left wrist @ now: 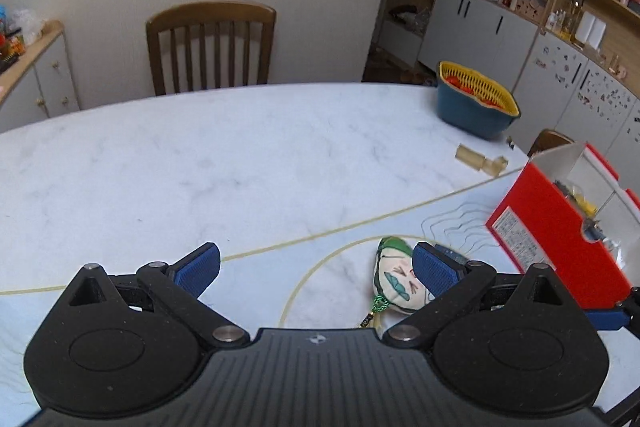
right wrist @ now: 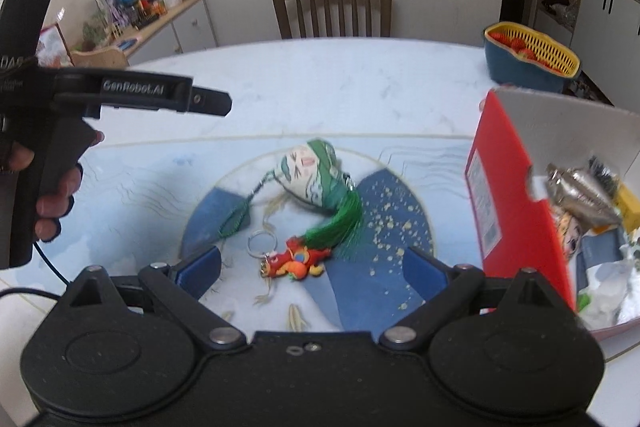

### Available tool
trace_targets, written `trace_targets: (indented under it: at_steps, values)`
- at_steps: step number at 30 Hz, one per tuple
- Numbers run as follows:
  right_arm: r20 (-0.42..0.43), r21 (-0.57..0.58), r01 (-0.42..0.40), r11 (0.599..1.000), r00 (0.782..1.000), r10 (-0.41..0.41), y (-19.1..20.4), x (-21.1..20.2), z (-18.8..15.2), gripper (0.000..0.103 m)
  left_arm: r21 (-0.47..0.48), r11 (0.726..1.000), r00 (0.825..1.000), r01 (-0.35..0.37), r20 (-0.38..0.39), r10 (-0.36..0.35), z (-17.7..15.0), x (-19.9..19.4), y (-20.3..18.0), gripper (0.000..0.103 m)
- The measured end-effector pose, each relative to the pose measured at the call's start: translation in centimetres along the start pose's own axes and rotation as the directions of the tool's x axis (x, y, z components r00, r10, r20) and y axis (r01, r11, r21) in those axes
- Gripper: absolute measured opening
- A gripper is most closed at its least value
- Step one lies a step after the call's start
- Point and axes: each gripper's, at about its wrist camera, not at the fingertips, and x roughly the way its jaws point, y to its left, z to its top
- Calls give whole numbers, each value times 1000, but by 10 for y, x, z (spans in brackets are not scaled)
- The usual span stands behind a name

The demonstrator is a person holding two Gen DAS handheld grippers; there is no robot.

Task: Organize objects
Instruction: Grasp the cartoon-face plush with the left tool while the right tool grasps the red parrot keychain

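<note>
A cloth sachet [right wrist: 310, 175] with a painted face and a green tassel lies on the blue-and-white mat [right wrist: 380, 227]. A small red dragon keychain [right wrist: 296, 261] with a metal ring lies just in front of it. My right gripper [right wrist: 314, 269] is open and empty, jaws wide, hovering just above and on either side of the keychain. My left gripper [left wrist: 316, 269] is open and empty over the table, with the sachet [left wrist: 394, 277] beside its right finger. An open red box [right wrist: 516, 195] holding several items stands at the right; it also shows in the left wrist view [left wrist: 556, 239].
A blue tub with a yellow strainer [left wrist: 476, 99] holding red fruit sits at the far right of the marble table [left wrist: 200, 167]. A small amber bottle [left wrist: 480, 159] lies near it. A wooden chair [left wrist: 212, 47] stands behind the table. Cabinets line the walls.
</note>
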Motion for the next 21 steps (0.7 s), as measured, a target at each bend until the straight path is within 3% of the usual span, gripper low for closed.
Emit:
trace_targets:
  at_steps: [7,15,21]
  values:
    - [-50,-19,9,1000,999,-10,13,30,-11,96,41,999,998,31,-54,-29,-6,34,-12,103]
    - [-48,8,20,1000,999,-20,23,51,-16,93,94,991,991,99,-102,-89,-5,68,-43,103]
    - [-50,21,39,999,998,-38,25,62,-15,83,81,987,981,136,-149,-123,-7,93,-48,103]
